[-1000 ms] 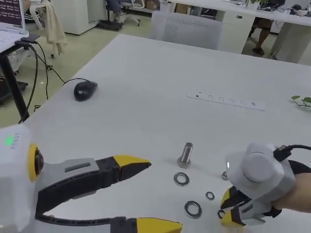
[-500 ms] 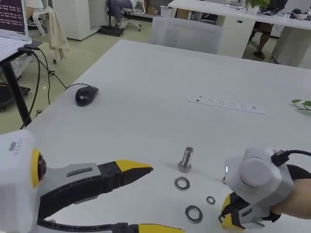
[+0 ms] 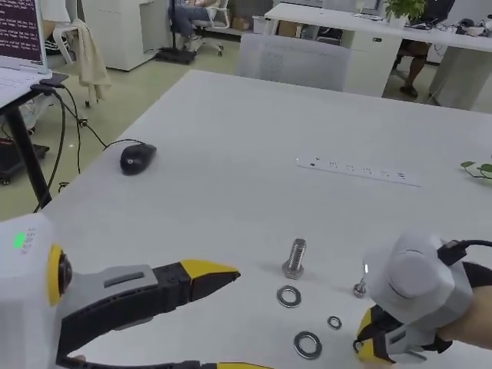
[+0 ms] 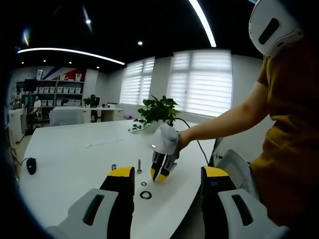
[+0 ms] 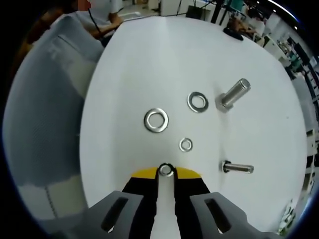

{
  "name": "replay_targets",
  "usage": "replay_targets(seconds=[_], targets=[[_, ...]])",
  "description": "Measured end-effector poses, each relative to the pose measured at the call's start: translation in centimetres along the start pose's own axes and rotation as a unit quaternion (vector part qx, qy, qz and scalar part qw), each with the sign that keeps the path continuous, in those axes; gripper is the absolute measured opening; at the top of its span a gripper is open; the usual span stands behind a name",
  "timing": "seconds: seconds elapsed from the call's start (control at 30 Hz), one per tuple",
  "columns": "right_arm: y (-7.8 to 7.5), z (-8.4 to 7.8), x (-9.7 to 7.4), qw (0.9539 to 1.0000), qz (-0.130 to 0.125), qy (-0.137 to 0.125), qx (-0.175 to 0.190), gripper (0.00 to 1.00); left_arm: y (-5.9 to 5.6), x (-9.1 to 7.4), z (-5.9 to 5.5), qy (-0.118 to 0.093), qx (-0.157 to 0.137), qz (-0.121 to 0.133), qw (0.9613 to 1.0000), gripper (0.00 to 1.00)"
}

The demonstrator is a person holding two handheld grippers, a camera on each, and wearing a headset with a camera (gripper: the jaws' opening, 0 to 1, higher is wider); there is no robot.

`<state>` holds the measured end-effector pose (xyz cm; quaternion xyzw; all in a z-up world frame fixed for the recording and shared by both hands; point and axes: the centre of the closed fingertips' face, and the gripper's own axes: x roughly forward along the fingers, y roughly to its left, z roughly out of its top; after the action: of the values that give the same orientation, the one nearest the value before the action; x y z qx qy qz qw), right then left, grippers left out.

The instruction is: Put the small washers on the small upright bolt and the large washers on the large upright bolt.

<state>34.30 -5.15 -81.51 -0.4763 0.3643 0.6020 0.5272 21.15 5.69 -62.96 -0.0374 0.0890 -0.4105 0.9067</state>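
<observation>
The large bolt (image 3: 296,257) and the thin small bolt (image 3: 360,288) stand upright on the white table (image 3: 231,154). Two large washers (image 3: 289,296) (image 3: 307,344) and one small washer (image 3: 334,323) lie flat in front of them. My right gripper (image 3: 365,347) is low over the table, right of the washers. In the right gripper view it (image 5: 166,177) is shut on a small washer (image 5: 166,170) at its tips, with the small bolt (image 5: 238,168) to the right. My left gripper (image 4: 167,180) is open and holds nothing, at the lower left of the head view.
A black mouse (image 3: 137,157) lies at the table's left side. A white power strip (image 3: 357,171) lies further back. A person's arm (image 4: 219,124) holds the right gripper (image 4: 162,164). A chair (image 3: 296,58) stands at the far edge.
The head camera has tilted, so the whole scene sits lower. My right gripper has drifted slightly right and stays low by the washers. The left gripper stays open.
</observation>
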Motion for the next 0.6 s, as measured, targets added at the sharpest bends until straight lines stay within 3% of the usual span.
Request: replay_targets(seconds=[0.27, 0.6], targets=[[-1.0, -0.4, -1.6, 0.9999, -0.011, -0.002, 0.004, 0.12, -0.1, 0.3, 0.0, -0.001, 0.001, -0.003, 1.0000, 0.53], [-3.8, -1.1, -4.3, 0.9988, -0.043, -0.006, 0.020, 0.12, -0.1, 0.6, 0.2, 0.000, 0.003, -0.008, 1.0000, 0.52]])
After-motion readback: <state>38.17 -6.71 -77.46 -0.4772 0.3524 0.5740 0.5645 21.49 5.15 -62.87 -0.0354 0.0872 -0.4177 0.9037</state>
